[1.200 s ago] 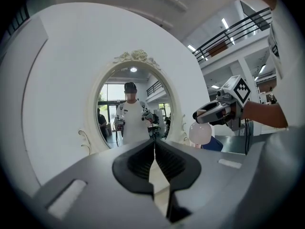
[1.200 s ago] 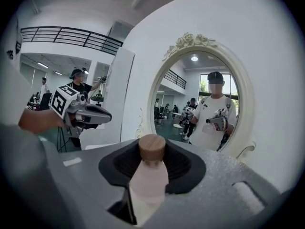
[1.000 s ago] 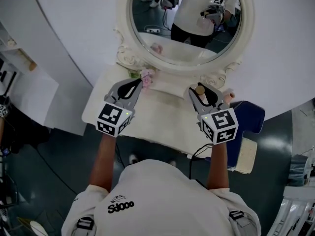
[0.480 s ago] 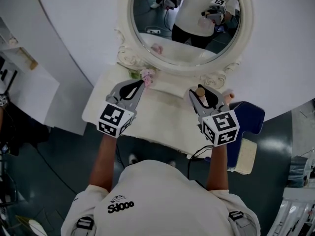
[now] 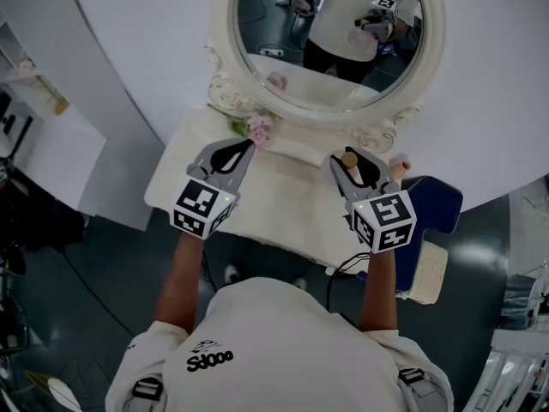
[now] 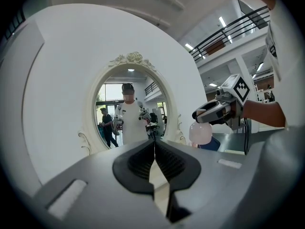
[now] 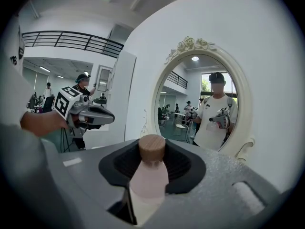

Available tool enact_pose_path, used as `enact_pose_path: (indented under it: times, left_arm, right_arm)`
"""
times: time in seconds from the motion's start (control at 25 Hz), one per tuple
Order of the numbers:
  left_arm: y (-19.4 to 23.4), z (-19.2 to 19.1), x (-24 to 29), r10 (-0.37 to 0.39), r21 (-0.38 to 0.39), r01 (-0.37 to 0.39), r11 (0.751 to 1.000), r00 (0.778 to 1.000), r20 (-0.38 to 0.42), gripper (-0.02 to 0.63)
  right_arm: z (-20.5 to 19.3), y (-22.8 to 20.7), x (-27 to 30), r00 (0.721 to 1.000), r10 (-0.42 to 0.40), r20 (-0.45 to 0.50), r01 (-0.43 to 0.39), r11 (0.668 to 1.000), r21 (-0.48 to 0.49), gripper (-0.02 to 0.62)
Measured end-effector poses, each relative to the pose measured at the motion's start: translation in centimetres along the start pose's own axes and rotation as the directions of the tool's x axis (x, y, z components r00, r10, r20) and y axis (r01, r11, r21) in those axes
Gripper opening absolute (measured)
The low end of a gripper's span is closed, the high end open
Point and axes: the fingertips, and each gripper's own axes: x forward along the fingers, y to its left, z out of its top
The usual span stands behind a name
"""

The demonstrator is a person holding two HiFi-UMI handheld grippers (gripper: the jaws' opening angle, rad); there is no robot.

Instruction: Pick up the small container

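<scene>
The small bottle [image 7: 148, 178] is gripped by the right hand-held gripper [image 7: 152, 151], seemingly clear of the worktop [image 5: 283, 204]; the left hand-held gripper [image 6: 154, 161] is closed, empty. A steady lift is called for.

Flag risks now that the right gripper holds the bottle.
1. The right gripper pinches the bottle at its narrow neck under the cap; the round body hangs below and could slip or swing.
2. The mirror frame stands close ahead; a forward move might knock it.
</scene>
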Motion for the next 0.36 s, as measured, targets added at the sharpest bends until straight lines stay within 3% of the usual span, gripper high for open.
enact_pose_path:
  times: [0.36]
  left_arm:
    - [-0.38,-0.22,-0.11,-0.006,-0.002,0.006,1.000,1.000,-0.008,0.020]
  right_arm:
    - [-0.66,0.27,0.04,1.000,0.008,-0.020,-0.008,1.000,0.007,0.133]
